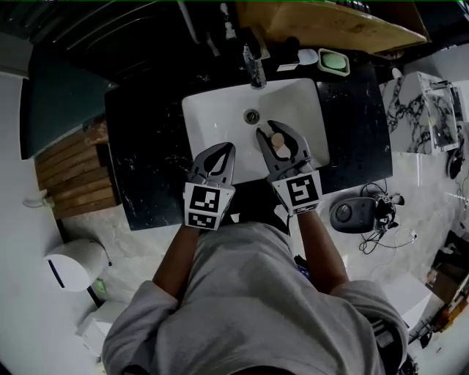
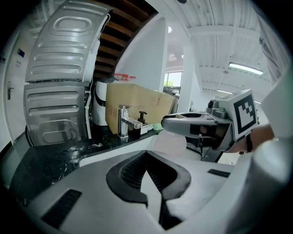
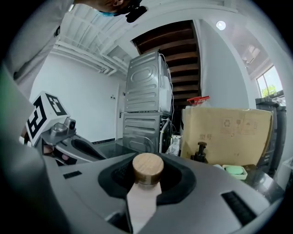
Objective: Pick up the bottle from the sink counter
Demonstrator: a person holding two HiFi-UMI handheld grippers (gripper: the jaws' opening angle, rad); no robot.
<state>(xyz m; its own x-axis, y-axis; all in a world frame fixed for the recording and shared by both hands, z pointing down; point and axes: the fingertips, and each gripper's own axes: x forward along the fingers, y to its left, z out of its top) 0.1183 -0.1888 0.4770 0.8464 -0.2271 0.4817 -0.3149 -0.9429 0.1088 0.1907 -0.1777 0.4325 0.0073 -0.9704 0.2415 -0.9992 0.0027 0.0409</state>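
Note:
The bottle (image 1: 278, 140) is a pale frosted one with a round wooden cap. It sits in the hollow between the jaws of my right gripper (image 1: 270, 127), which is shut on its neck and holds it above the white sink basin (image 1: 220, 110). In the right gripper view the cap (image 3: 147, 168) stands up between the grey jaws. Seen from the left gripper view, the bottle's frosted body (image 2: 170, 140) hangs below the right gripper. My left gripper (image 1: 228, 147) hovers beside it over the basin's front edge, shut with nothing in it (image 2: 146, 153).
A chrome faucet (image 1: 254, 69) stands at the back of the basin, set in a black counter (image 1: 146, 146). A green soap dish (image 1: 333, 62), a dark pump bottle (image 3: 200, 153) and a cardboard box (image 1: 330, 22) sit behind. Stacked grey machines (image 3: 146, 105) stand further back.

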